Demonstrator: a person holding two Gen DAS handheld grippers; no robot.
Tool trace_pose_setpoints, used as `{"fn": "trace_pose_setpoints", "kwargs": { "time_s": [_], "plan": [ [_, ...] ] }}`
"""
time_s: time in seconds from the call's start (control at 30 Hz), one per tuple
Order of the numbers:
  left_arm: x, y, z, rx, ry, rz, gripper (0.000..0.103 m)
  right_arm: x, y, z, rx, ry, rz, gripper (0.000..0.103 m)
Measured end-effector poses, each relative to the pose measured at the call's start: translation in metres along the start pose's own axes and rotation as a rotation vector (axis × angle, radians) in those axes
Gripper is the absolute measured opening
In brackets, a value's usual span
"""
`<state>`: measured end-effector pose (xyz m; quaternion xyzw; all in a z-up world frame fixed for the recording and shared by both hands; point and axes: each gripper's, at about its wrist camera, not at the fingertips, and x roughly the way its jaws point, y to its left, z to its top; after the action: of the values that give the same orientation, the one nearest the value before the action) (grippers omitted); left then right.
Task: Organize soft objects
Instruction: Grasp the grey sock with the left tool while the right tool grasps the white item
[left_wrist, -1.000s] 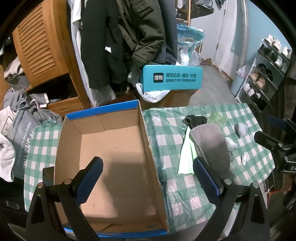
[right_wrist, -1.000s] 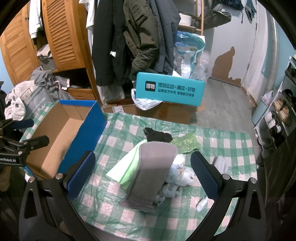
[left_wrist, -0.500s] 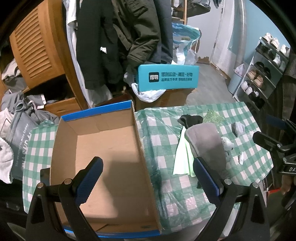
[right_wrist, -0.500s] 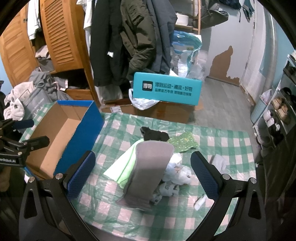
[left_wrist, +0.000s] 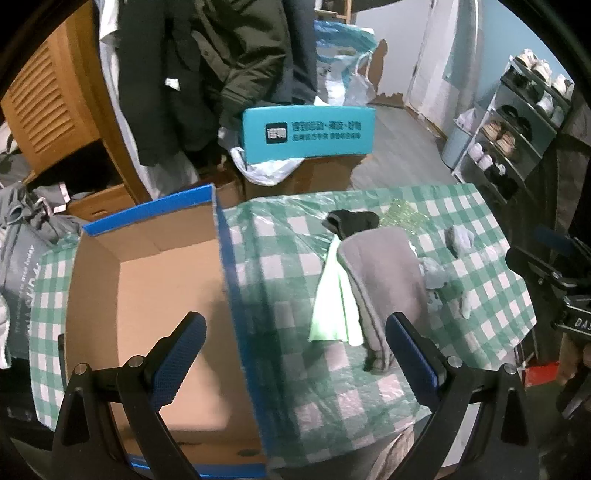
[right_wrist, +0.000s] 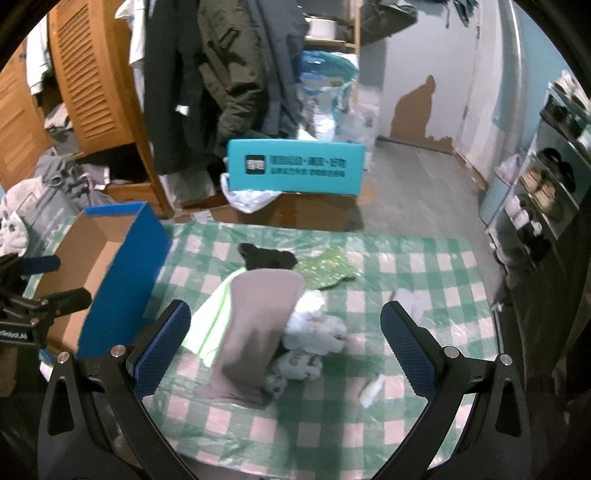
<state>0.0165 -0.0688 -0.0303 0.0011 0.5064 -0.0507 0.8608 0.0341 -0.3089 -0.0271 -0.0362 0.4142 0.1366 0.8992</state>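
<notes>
A pile of soft items lies mid-table: a grey cloth (left_wrist: 384, 280) (right_wrist: 258, 325), a light green cloth (left_wrist: 332, 306) (right_wrist: 210, 325), a black item (left_wrist: 351, 221) (right_wrist: 267, 256), a sparkly green piece (right_wrist: 325, 267) and white and grey socks (right_wrist: 314, 339). An empty cardboard box with blue rim (left_wrist: 155, 291) (right_wrist: 110, 273) stands at the table's left. My left gripper (left_wrist: 295, 354) is open and empty, above the box's right wall. My right gripper (right_wrist: 284, 339) is open and empty, above the pile.
The table has a green checked cover (left_wrist: 295, 266) (right_wrist: 424, 295). A teal box (left_wrist: 306, 134) sits on cartons behind it. Coats hang at the back (right_wrist: 229, 74). A shoe rack (left_wrist: 517, 122) stands at the right, and clothes are heaped at the left (right_wrist: 22, 214).
My left gripper has shifted right, from over the box's floor to its right wall. The right gripper has eased forward toward the pile. Both stay open.
</notes>
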Motion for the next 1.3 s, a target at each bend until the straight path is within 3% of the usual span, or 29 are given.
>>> {"fn": "trace_pose_setpoints", "kwargs": {
  "time_s": [0.37,0.8,1.3],
  "plan": [
    [0.028,-0.042,0.004,0.069,0.066,0.022,0.099,0.007,-0.043,-0.018,0.083,0.048,-0.053,0.101],
    [0.077,-0.083,0.003,0.102,0.181,0.009,0.099,0.048,-0.093,-0.047,0.163,0.177,-0.129,0.097],
    [0.142,-0.114,-0.002,0.083,0.315,-0.022,0.099,0.088,-0.100,-0.070,0.154,0.304,-0.134,0.090]
  ]
}}
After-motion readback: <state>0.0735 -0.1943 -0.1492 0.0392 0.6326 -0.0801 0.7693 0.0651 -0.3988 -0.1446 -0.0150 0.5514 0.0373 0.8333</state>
